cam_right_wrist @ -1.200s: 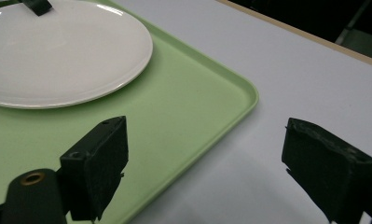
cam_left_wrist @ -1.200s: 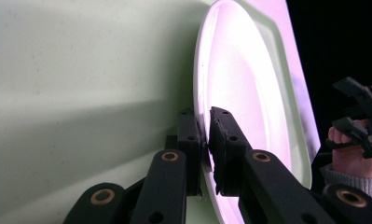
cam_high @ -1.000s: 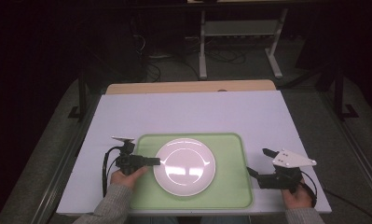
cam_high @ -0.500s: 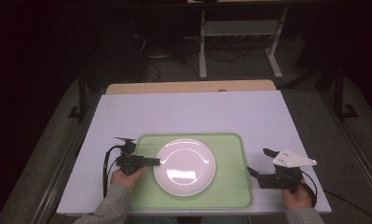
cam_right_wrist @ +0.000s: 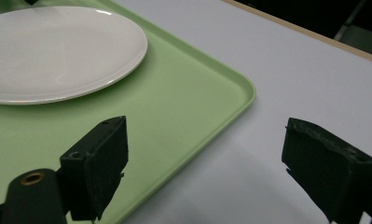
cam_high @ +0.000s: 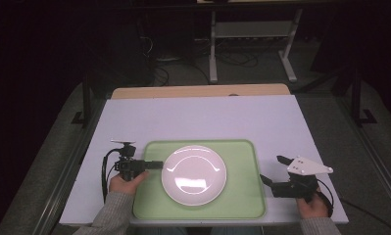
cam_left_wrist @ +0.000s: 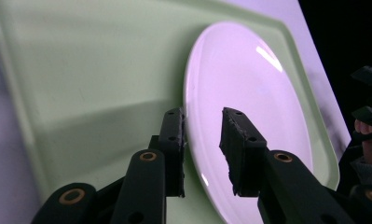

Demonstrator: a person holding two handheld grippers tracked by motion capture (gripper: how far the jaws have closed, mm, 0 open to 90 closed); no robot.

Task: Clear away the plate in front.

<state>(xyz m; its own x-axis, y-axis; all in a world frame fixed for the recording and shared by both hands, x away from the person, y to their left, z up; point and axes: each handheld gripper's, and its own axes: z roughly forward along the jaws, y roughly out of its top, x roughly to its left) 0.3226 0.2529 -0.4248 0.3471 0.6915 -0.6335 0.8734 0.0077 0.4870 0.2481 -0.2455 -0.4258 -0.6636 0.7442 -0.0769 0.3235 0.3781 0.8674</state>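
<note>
A white plate [cam_high: 194,174] lies on a pale green tray [cam_high: 242,205] at the near middle of the table. My left gripper [cam_high: 158,164] lies level at the plate's left rim. In the left gripper view the plate [cam_left_wrist: 253,84] has its rim between the jaws of this gripper [cam_left_wrist: 203,116]. The jaws have just been opening, and a gap shows at the right pad. My right gripper [cam_high: 271,168] stands wide open beside the tray's right edge, with only the tray [cam_right_wrist: 183,102] corner and bare table between its jaws [cam_right_wrist: 204,128].
The tray sits on a white sheet [cam_high: 203,117] that covers the table, with a wooden strip [cam_high: 198,91] along the far edge. Beyond it on the dark floor stand a metal frame [cam_high: 252,34] and loose cables. A cable loops from the left gripper.
The left gripper has drawn back slightly to the left at the plate's rim. Plate, tray and right gripper have stayed in place.
</note>
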